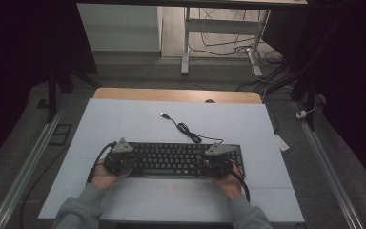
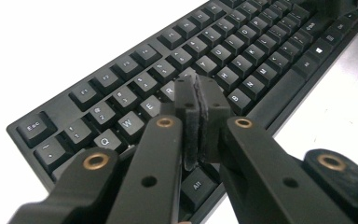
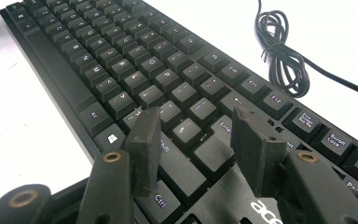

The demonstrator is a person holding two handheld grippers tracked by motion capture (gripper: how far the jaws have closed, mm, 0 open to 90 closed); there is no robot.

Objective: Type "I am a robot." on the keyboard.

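Here, a white rectangular mat (image 1: 124, 124) carries the flat black plastic keyboard (image 1: 176, 160) at its near middle. The left gripper (image 2: 198, 100), pads pressed together, hovers over the letter keys; the right gripper (image 3: 198, 135) spreads wide above Shift and Enter.

I counted one keyboard (image 1: 181, 160), one coiled cable (image 1: 187, 129) with one USB plug (image 1: 163, 114), two grippers and one white mat (image 1: 124, 124).

Black keyboard (image 1: 181, 160) — white mat (image 1: 124, 124)
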